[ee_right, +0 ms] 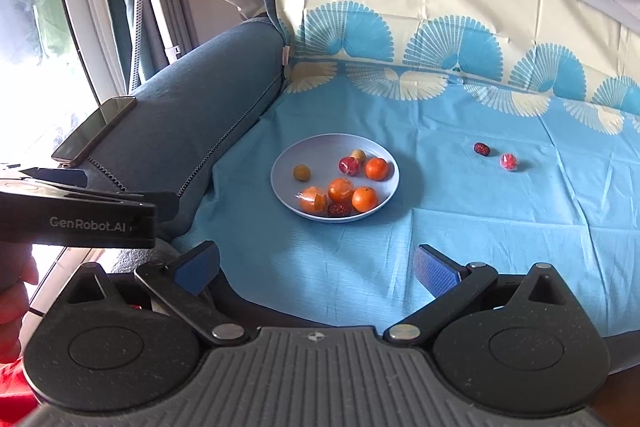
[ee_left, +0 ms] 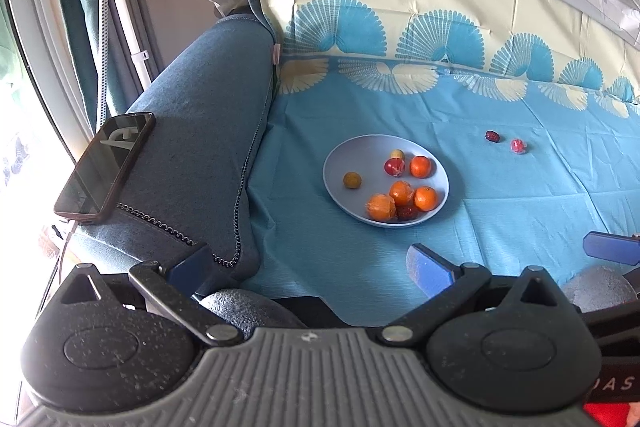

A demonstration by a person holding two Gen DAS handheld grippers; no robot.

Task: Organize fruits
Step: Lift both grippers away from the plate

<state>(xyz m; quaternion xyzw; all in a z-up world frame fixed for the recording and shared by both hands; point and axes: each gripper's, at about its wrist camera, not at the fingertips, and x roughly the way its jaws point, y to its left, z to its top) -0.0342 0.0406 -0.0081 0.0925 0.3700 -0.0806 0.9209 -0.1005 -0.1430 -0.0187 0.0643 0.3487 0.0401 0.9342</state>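
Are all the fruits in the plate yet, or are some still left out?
Mostly done: the plate already holds oranges, small round fruits and a date. Nothing is in hand: the left gripper and right gripper are open and empty. Left out on the blue cloth: one dark date and one red wrapped fruit.

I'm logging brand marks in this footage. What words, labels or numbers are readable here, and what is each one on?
"GenRobot.AI": white print on the side of the left gripper's black body, seen from the right wrist view.
"JAS": partial white letters, cut off by the frame edge, on a black part at the right edge of the left wrist view.
Small mark on a white pole by the window: too small to read.
Phone screen: dark, no text.
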